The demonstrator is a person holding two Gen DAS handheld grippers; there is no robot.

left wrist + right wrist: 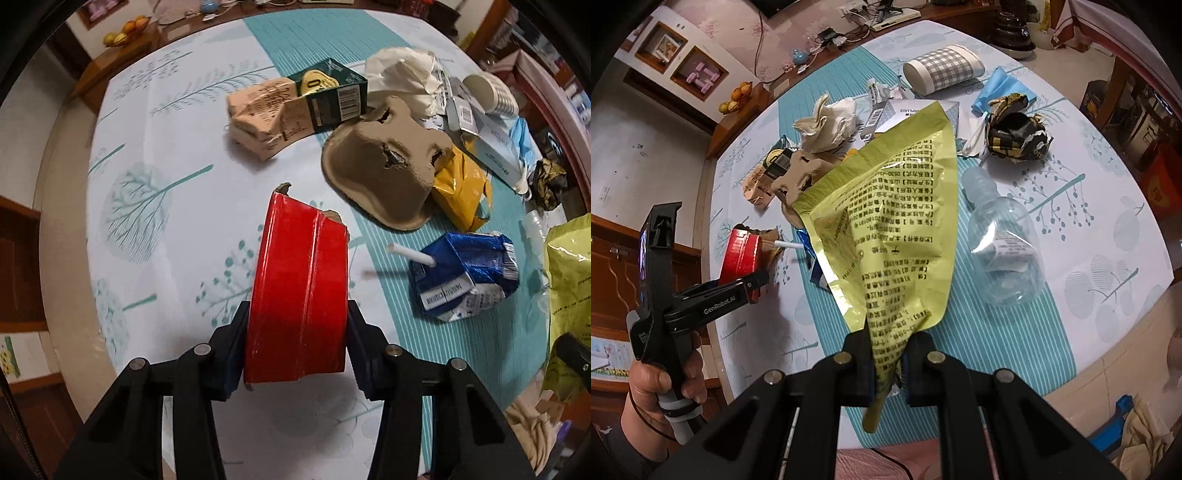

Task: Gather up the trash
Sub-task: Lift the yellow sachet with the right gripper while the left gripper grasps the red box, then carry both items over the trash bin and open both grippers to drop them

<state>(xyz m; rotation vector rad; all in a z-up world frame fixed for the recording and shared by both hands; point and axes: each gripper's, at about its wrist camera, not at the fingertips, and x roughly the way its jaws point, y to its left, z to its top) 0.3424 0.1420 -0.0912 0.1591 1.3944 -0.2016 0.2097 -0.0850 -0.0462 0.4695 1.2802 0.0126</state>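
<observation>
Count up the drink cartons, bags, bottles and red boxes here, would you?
drink cartons: 3 (blue carton, green carton, beige carton)
bags: 2 (lime bag, mustard bag)
bottle: 1
red box: 1
total: 7

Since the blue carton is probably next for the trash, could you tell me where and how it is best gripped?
Grip the blue carton across its flatter printed end near the straw, coming from above. It lies crushed on its side on the table, so the crumpled far end offers poorer faces, and the straw end is clear of the egg tray.
</observation>
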